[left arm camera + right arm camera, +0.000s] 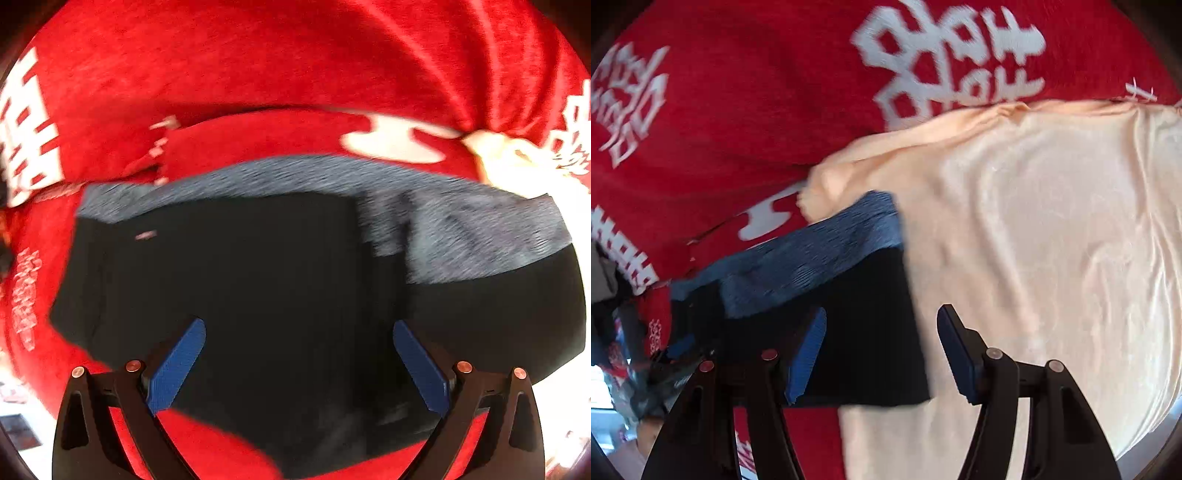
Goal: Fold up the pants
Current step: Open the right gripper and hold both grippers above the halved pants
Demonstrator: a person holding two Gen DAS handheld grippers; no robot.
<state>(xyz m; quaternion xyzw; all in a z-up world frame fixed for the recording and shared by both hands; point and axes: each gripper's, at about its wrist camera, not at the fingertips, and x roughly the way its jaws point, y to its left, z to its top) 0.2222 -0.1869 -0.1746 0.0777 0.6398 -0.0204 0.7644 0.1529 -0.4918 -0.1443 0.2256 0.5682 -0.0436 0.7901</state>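
While spread under everything, red cloth (746, 122) with blurred, unreadable white characters; at three o'clock, cream garment (1034, 221); centred, black pants (258, 295), grey-banded; left gripper (299, 328), right gripper (882, 317) agape, empty.

surface: red cloth (746, 122), white characters | on it: black pants (240, 280), cream garment (1034, 229)

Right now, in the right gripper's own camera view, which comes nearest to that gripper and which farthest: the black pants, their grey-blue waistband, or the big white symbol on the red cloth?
1. Black pants: between the open fingers of the right gripper, lower centre.
2. Grey-blue waistband: just beyond, toward the left.
3. White symbol: farthest, top of the red cloth.
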